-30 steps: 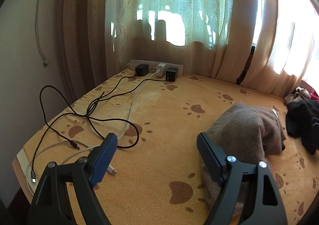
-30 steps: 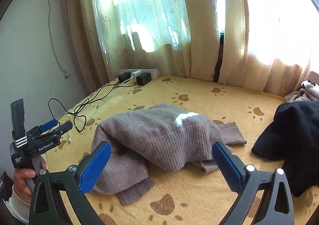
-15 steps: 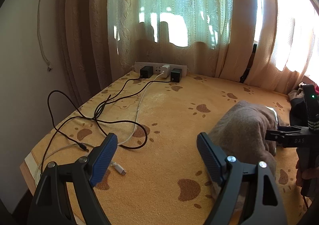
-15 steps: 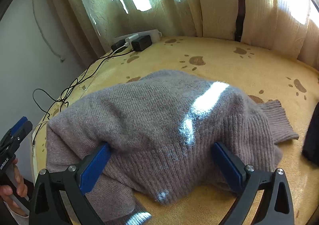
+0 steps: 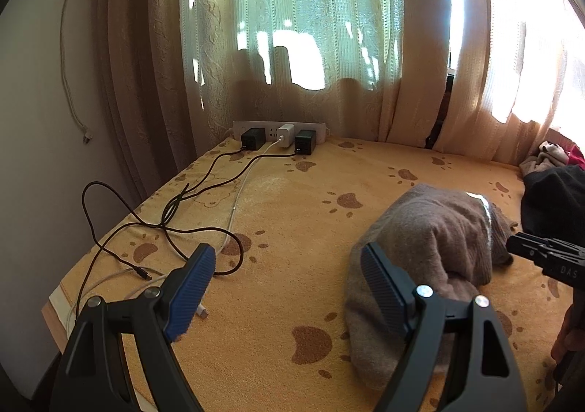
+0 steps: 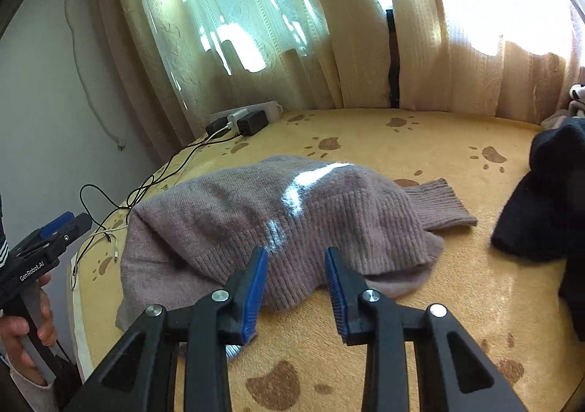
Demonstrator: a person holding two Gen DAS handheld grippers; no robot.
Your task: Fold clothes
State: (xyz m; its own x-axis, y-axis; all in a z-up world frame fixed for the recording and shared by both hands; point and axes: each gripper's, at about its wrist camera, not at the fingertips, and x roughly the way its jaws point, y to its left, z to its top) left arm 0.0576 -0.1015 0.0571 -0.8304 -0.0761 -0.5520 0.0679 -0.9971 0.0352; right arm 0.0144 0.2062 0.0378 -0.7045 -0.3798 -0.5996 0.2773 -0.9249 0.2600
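A crumpled taupe ribbed-knit sweater (image 6: 278, 225) lies heaped near the middle of the yellow paw-print bedspread (image 6: 420, 141), one cuffed sleeve trailing toward a dark navy garment (image 6: 541, 203) bunched just beside it. The right gripper (image 6: 296, 284) hovers at the sweater's near hem, its blue-padded jaws closing with a fold of knit between them; whether the pads already press on it cannot be told. The left gripper (image 5: 285, 287) stands wide open and empty beside the sweater's other end. Beyond the sweater, tangled black and white cables (image 5: 172, 214) sprawl toward a white power strip (image 5: 279, 132) against the beige curtains (image 5: 413, 46).
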